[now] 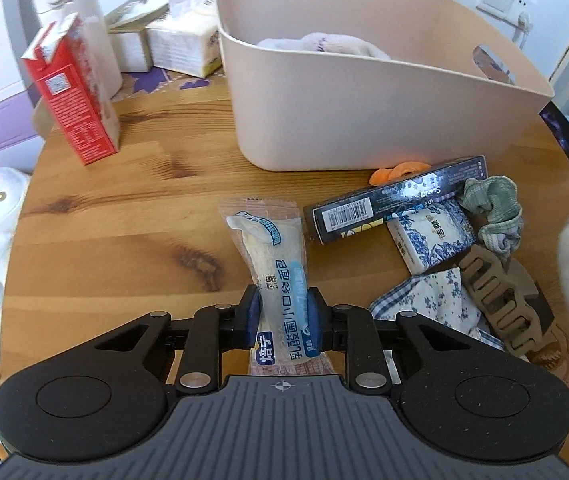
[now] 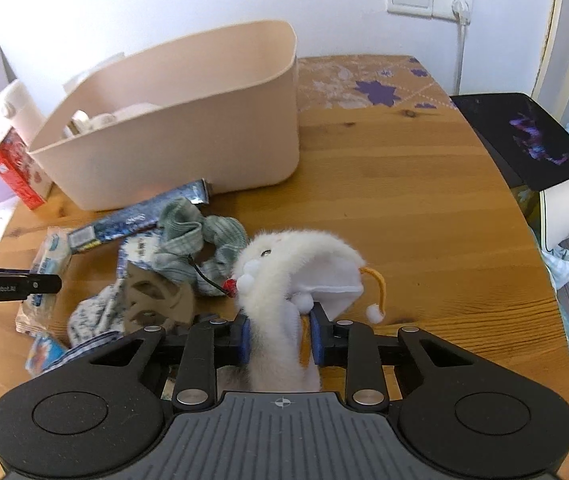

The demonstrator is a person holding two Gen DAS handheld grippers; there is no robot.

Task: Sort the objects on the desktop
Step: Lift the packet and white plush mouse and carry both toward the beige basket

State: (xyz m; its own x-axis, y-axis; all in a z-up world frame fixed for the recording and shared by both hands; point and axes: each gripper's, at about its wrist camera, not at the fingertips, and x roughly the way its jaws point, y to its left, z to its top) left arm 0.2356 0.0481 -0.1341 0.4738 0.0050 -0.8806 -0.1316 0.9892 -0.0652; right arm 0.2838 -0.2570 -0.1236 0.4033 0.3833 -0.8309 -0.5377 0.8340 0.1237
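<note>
A: Desktop objects, item one: we are pinching a clear bread packet [image 1: 274, 276] with blue print between the blue pads of our left gripper [image 1: 283, 314]. Its far end is lying toward the beige bin [image 1: 384, 120], and only the left wrist view is showing the whole of it.

B: Item two: our right gripper [image 2: 280, 334] is pressing its pads together on the lower part of a white plush toy [image 2: 284, 276]. The right wrist view is showing its head, white pom-poms and an orange cord; the left view is catching only a white fringe of it at the right edge.

A: Item three, the loose pile on the wooden table [image 1: 132, 216]: we are seeing a dark box [image 1: 396, 204] with a barcode, a blue-and-white tissue pack [image 1: 432, 238], a green scrunchie [image 1: 492, 212], a tan hair claw [image 1: 500, 300] and a blue floral cloth [image 1: 432, 304].

B: The right view is showing the same pile more crowded, with the hair claw partly hidden by our gripper.

A: Item four, left view only: a red carton [image 1: 70, 92] is standing upright beside a white bottle [image 1: 80, 20], and something orange [image 1: 398, 172] is lying at the foot of the bin.

B: The bin is holding pale soft things in both views.
</note>
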